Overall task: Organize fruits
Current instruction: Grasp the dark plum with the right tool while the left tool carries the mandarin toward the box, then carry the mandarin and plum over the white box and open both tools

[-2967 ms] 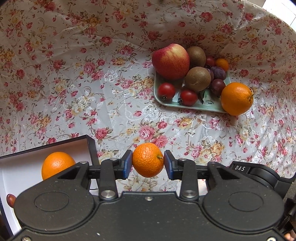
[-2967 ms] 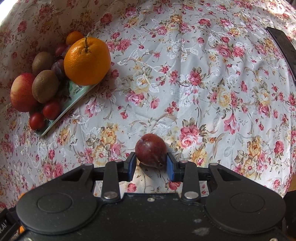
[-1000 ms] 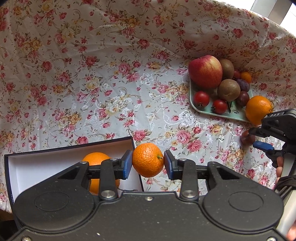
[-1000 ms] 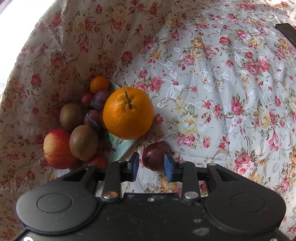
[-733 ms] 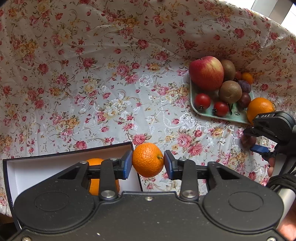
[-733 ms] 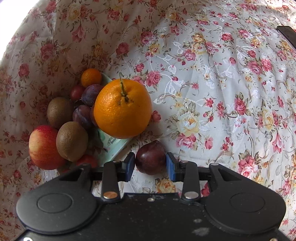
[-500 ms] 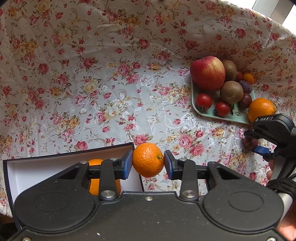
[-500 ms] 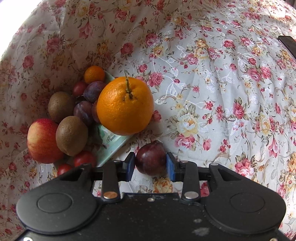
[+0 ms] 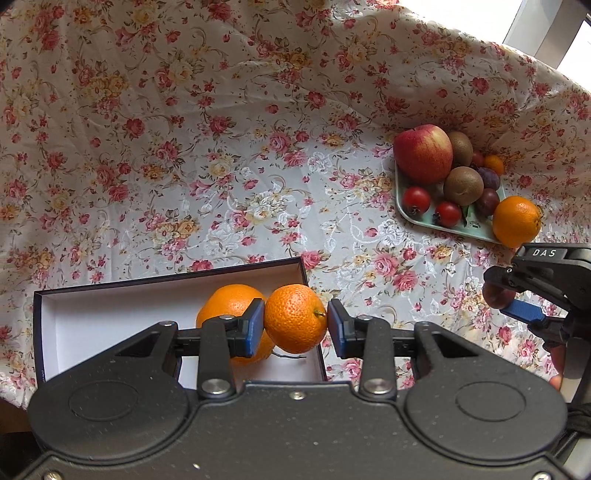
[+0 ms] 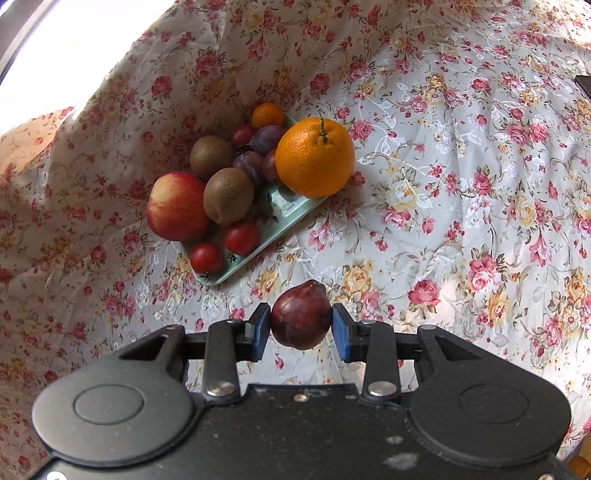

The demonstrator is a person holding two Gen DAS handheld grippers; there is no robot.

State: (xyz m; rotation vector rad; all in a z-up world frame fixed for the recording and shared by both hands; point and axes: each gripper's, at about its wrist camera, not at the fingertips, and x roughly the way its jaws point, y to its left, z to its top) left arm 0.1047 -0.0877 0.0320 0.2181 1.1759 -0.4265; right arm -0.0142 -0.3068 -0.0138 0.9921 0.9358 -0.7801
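My left gripper (image 9: pixel 295 324) is shut on a small orange (image 9: pixel 294 317), held over the right end of a dark box with a white inside (image 9: pixel 110 317). A second orange (image 9: pixel 229 306) lies in that box behind the left finger. My right gripper (image 10: pixel 301 328) is shut on a dark red plum (image 10: pixel 301 319), lifted above the cloth in front of a pale green tray (image 10: pixel 288 206). The tray holds an apple (image 10: pixel 177 205), kiwis, plums, tomatoes and a tiny orange. A large orange (image 10: pixel 314 157) rests at the tray's edge. In the left wrist view the right gripper (image 9: pixel 506 299) appears at the right edge.
A floral tablecloth (image 9: pixel 221 166) covers the whole surface and rises in folds at the back. A bright window strip (image 9: pixel 554 33) shows at the top right. A dark object's corner (image 10: pixel 583 85) pokes in at the right edge of the right wrist view.
My right gripper has risen and backed away from the tray with the plum. My left gripper has moved left over the box with the small orange.
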